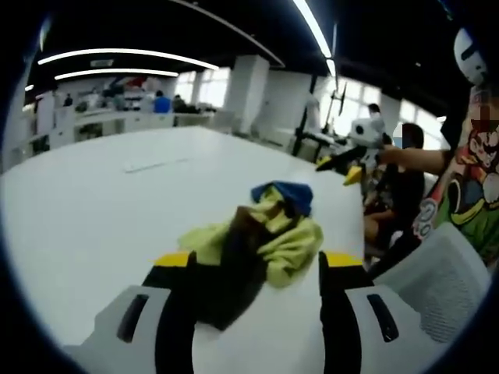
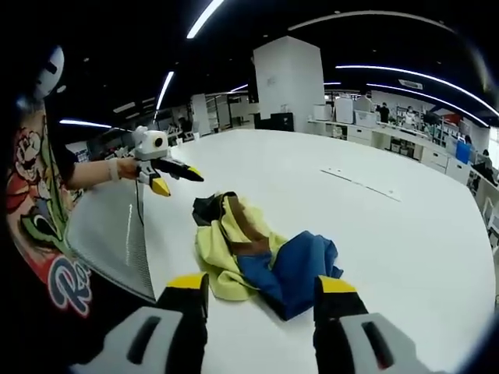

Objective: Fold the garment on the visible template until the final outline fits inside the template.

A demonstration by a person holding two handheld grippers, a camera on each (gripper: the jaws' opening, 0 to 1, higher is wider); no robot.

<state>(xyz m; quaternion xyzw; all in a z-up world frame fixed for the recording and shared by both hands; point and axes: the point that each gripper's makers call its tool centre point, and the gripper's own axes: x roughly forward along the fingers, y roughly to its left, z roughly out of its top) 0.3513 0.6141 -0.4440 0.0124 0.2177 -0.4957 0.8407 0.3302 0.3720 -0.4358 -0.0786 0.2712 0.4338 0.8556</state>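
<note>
Left gripper (image 1: 255,276): jaws spread wide, nothing between them; the near dark edge of the garment (image 1: 257,241) lies just ahead of and between the tips. Right gripper (image 2: 263,300): jaws likewise apart and empty, with the blue part of the garment just in front of them.

Garment: a crumpled heap of yellow, blue and dark brown cloth lying on the white table (image 1: 93,210), near the edge where the person stands. Judged soft, light and limp; it will sag and drag, not hold shape, and layers may come up together. Best hold, in my judgement, is a free outer edge or corner: the blue lobe for the right, the yellow-brown hem for the left. Pinching the bunched middle would only lift the whole heap.

Template: a faint pale outline (image 2: 362,184) shows farther off on the tabletop, well apart from the garment; whether it is the template I cannot tell.

Surroundings: a grey mesh chair back (image 1: 437,280) sits beside the table edge. Beyond, desks, columns and ceiling strip lights. Nothing stands between grippers and cloth
</note>
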